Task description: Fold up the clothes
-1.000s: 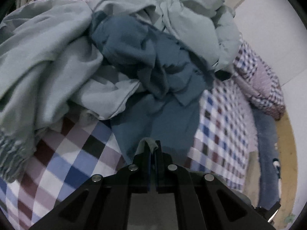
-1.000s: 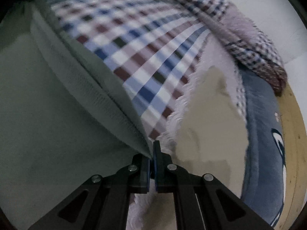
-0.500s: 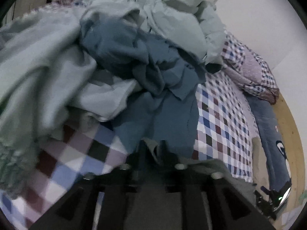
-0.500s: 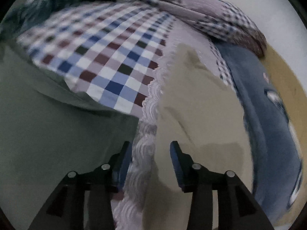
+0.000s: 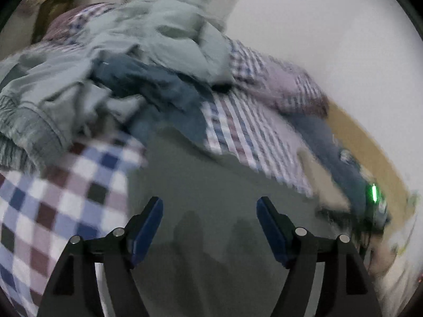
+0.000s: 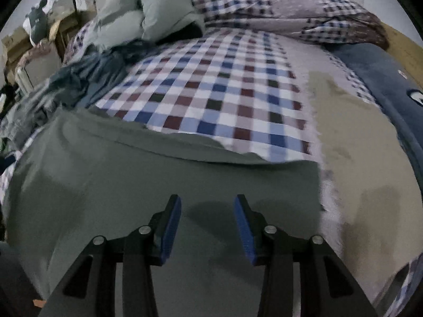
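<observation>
Flat grey-green cloth garment (image 6: 158, 185) lies spread on the checked red, blue & white bedsheet (image 6: 211, 92), at the sheet's near edge, directly under both grippers; its far hem runs straight across the checks, its right edge stops just short of the tan patch of bedding (image 6: 351, 145); laid out smooth like this prob. so a fold can start from clean edges.

Right gripper (image 6: 207, 223): blue-padded jaws apart at a moderate gap, nothing between them, hovering over the garment's middle; left gripper (image 5: 208, 223): jaws wide, empty, over the same cloth nr its far-left part; both empty, so it looks like a re-grip stage, judged only from the pose.

Beyond the garment, at the sheet's far-left side: crumpled dark blue garment (image 6: 87, 76) & pale grey-green heap of clothes (image 6: 148, 15), prob. waiting their turn; a checked pillow (image 6: 304, 13) at the sheet's far end; dark blue plush blanket (image 6: 383, 79) along its right side, w/ a white motif, not legible as text.

No brand, label or readable writing seen; left view is motion-blurred; green light (image 5: 374, 191) glows at right, source unclear.
</observation>
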{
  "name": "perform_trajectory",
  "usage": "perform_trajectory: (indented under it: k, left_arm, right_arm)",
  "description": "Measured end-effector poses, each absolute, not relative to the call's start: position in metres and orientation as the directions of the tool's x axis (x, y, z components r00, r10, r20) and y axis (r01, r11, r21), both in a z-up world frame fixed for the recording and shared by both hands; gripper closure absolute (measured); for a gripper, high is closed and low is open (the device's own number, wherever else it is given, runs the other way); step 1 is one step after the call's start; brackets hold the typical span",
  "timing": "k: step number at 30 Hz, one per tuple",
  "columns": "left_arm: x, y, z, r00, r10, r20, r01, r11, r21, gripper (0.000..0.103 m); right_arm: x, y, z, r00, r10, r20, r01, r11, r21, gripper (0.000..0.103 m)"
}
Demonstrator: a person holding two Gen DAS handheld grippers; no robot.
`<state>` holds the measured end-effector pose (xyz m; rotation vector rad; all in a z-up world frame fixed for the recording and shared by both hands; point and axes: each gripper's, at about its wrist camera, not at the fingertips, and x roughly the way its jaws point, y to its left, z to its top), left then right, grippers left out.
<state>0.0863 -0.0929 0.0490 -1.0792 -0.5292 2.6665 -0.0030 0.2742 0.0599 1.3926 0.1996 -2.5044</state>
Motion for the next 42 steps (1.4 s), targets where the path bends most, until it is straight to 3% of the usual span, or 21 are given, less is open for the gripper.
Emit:
perform_trajectory:
  k: [6,13,19,25,33,42]
  left_arm:
    - [0.1,-0.081,0.025,-0.657,0.318,-0.683,-0.123,-0.939,-0.32,0.026]
    - [0.115,-0.098,0.024,-0.676,0.329,-0.659,-0.126,-0.933,-0.337,0.026]
    - [0.13,-0.137,0.03,-0.716,0.295,-0.632,-0.027,-0.917,-0.398,0.026]
    - [0.156,-0.187,0.03,-0.754,0.298,-0.586,0.08,-0.843,-0.532,0.026]
    - [0.206,-0.191,0.006,-0.735,0.347,-0.583,0.152,-0.754,-0.639,0.026]
    - [0.237,-0.178,-0.013,-0.721,0.37,-0.586,0.184,-0.713,-0.676,0.026]
  right_arm:
    - [-0.045,0.259,0.042,-0.499,-0.145,-0.855,0.264,-0.964,0.01,0.059]
    - [-0.107,0.261,0.035,-0.5,-0.097,-0.861,0.14,-0.99,0.03,0.059]
    - [-0.096,0.268,0.06,-0.614,-0.068,-0.786,0.004,-0.997,0.083,0.058]
    - [-0.017,0.239,0.083,-0.648,-0.192,-0.737,0.136,-0.981,0.136,0.054]
    - [0.104,0.195,0.089,-0.631,-0.343,-0.696,0.315,-0.933,0.175,0.052]
    - [0.2,0.146,0.086,-0.634,-0.411,-0.655,0.531,-0.847,0.018,0.049]
